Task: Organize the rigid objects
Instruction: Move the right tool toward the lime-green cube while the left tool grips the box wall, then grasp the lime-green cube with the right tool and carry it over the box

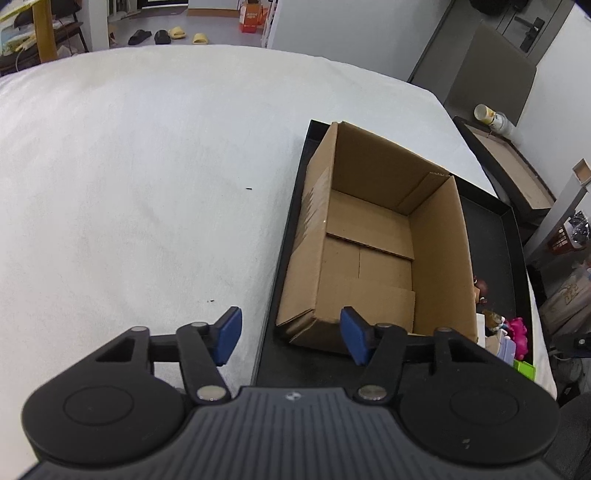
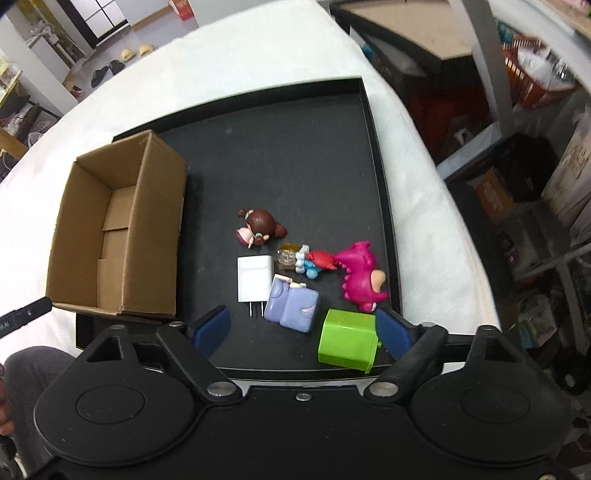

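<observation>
An open, empty cardboard box (image 2: 118, 229) stands at the left end of a black tray (image 2: 295, 166). On the tray to its right lie a brown-haired doll (image 2: 260, 225), a white plug charger (image 2: 253, 278), a purple toy (image 2: 293, 302), a green block (image 2: 347, 341), a pink dinosaur (image 2: 360, 275) and a small red and blue figure (image 2: 314, 262). My right gripper (image 2: 302, 331) is open above the purple toy and green block, with the block close to its right finger. My left gripper (image 1: 291, 335) is open around the near left corner of the cardboard box (image 1: 369, 240), its pads clear of the walls.
The tray (image 1: 495, 236) sits on a white cloth-covered table (image 1: 129, 184) near its right edge. Shelves and bins (image 2: 517, 221) crowd the floor to the right. Slippers (image 1: 166, 35) lie on the floor beyond the table. A person's leg (image 2: 22, 369) is at the lower left.
</observation>
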Demonstrator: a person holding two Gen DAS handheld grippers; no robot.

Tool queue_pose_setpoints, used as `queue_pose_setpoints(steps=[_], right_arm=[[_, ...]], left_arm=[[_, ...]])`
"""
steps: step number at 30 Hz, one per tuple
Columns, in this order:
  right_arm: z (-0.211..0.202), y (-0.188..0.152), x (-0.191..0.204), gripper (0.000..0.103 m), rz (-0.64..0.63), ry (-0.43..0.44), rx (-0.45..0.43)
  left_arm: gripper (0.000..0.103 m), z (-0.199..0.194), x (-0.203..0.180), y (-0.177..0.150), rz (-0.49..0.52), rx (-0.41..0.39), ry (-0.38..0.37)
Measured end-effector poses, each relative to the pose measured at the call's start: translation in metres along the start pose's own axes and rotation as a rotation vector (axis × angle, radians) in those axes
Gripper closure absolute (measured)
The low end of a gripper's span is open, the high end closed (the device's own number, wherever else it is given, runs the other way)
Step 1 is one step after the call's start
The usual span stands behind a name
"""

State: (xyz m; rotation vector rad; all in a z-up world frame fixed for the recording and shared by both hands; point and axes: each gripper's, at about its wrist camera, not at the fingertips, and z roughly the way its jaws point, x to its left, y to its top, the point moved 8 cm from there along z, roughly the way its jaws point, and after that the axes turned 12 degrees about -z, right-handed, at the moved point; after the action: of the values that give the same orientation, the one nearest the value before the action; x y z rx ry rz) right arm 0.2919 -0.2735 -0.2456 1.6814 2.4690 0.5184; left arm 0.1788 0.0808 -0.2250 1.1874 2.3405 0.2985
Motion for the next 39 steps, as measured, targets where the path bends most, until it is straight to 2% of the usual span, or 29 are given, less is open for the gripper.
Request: queue_pose_setpoints(steps=[6, 10, 14, 18, 26, 32, 39], right_arm=[[0.022, -0.002, -0.009, 0.035, 0.044, 0.04, 0.077], [0.034, -0.003, -0.011, 0.036, 0.047, 0.03, 0.133], [0.052, -0.009, -0.021, 0.039, 0.102, 0.031, 0.216], [0.064, -0.014, -0.027, 0.047, 0.115, -0.021, 0.271], [0.074, -0.018, -0.029, 0.048, 0.105, -0.084, 0.318], [0.085, -0.024, -0.032, 0.054, 0.136, -0.071, 0.372], [0.079, -0.022, -0.028, 0.055, 0.12, -0.09, 0.34]], left_arm=[[0.054, 0.003, 0.001, 0.002, -0.031, -0.003, -0.032], [0.057, 0.005, -0.004, 0.004, -0.014, -0.003, -0.029], [0.066, 0.012, -0.004, 0.007, -0.019, 0.008, -0.029], [0.079, 0.017, -0.003, 0.006, -0.028, 0.008, -0.041], [0.092, 0.018, -0.005, 0.004, -0.007, -0.006, -0.053], [0.093, 0.016, -0.002, 0.002, -0.014, -0.019, -0.088], [0.093, 0.014, 0.001, 0.0, -0.016, -0.032, -0.124]])
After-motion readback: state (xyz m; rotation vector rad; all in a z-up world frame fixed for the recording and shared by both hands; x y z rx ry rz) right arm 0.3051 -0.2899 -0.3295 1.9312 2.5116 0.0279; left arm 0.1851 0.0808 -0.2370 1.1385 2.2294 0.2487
